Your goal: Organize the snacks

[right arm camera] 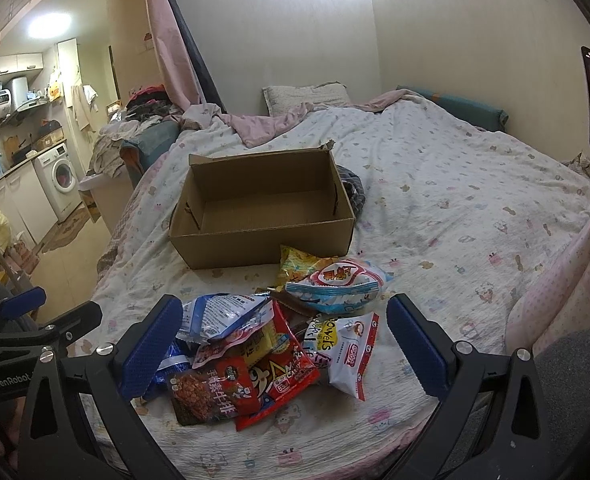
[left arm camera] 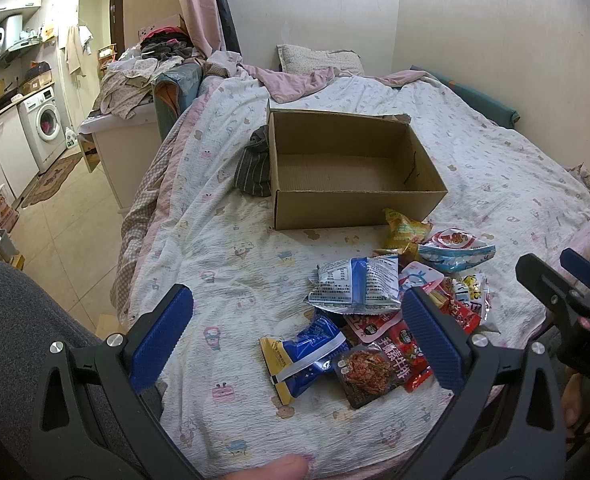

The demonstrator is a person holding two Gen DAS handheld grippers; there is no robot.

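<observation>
None of the snacks has gone into the cardboard box [left arm camera: 355, 168] yet — its floor shows bare corrugated board in both of my views, so I judge the sorting has not started. The box sits open-topped on the bedspread [left arm camera: 231, 264], and the whole heap lies on the cover just in front of its near wall.

My left gripper [left arm camera: 299, 344] hangs over the near edge of the bed with its blue pads spread wide and nothing between them. The blue and yellow packet [left arm camera: 305, 354] and the dark packet with the meat picture [left arm camera: 365, 370] lie below that gap. My right gripper [right arm camera: 285, 354] is likewise spread and holding nothing, poised over the red packet [right arm camera: 273, 364] and the white packet with yellow lettering [right arm camera: 349, 350].

Further back in the heap are a silver and blue bag [left arm camera: 355, 284], a pale blue puffed bag [right arm camera: 337, 286] and a yellow bag [right arm camera: 299, 262] that lies closest to the box.

Everything is left to do — each packet needs lifting and placing inside. I cannot count them exactly, since several overlap. A striped dark cloth [left arm camera: 253, 168] lies against the far side of the box, outside it.
</observation>
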